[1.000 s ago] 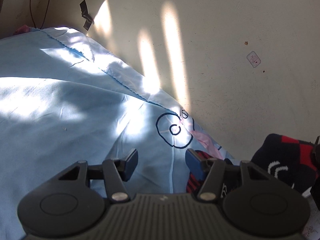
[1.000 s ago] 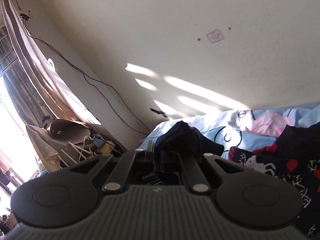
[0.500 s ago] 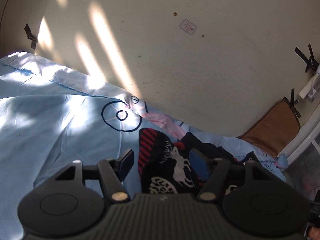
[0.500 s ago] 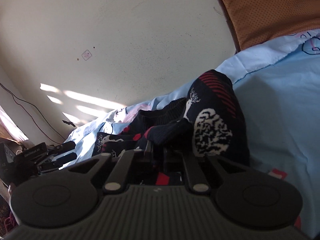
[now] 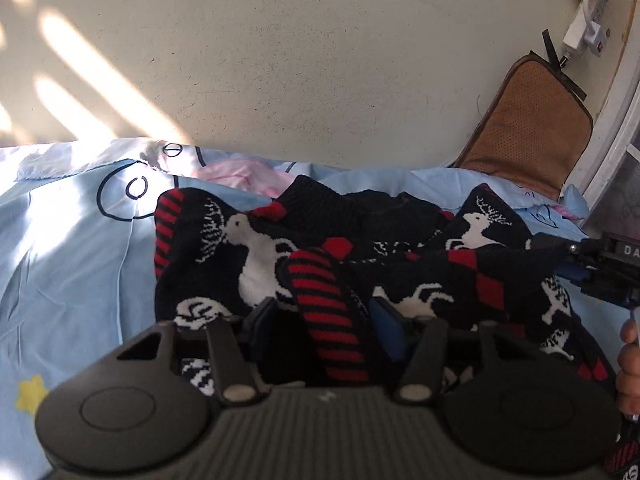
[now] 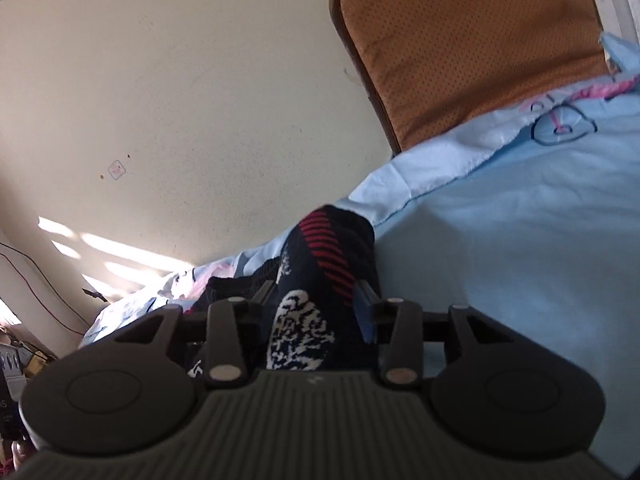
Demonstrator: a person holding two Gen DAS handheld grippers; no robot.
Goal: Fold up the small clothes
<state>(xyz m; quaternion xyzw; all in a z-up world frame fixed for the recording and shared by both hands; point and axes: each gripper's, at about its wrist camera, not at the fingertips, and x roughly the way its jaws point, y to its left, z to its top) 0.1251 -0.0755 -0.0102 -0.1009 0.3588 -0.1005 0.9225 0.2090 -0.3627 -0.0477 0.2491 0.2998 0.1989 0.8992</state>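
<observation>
A dark knit sweater [image 5: 400, 240] with white reindeer and red stripes lies crumpled on the light blue sheet [image 5: 72, 264]. My left gripper [image 5: 324, 316] hangs low over it. Its jaws are closing around a red-striped cuff [image 5: 332, 320], and the pads stand just clear of the cuff. My right gripper [image 6: 314, 300] is opening, with a patterned sleeve [image 6: 320, 280] lying loose between its fingers. In the left wrist view the right gripper [image 5: 576, 260] sits at the sweater's right end.
A cream wall [image 5: 320, 60] rises just behind the bed. A brown padded cushion [image 5: 528, 136] leans against it at the right, under a white plug [image 5: 580, 28]. A person's hand [image 5: 630, 360] shows at the right edge. Clutter [image 6: 24, 356] lies beyond the bed's left end.
My left gripper swept right from the bare sheet onto the sweater, and its jaws narrowed around the striped cuff. My right gripper came down with the sleeve, then went from shut to parted.
</observation>
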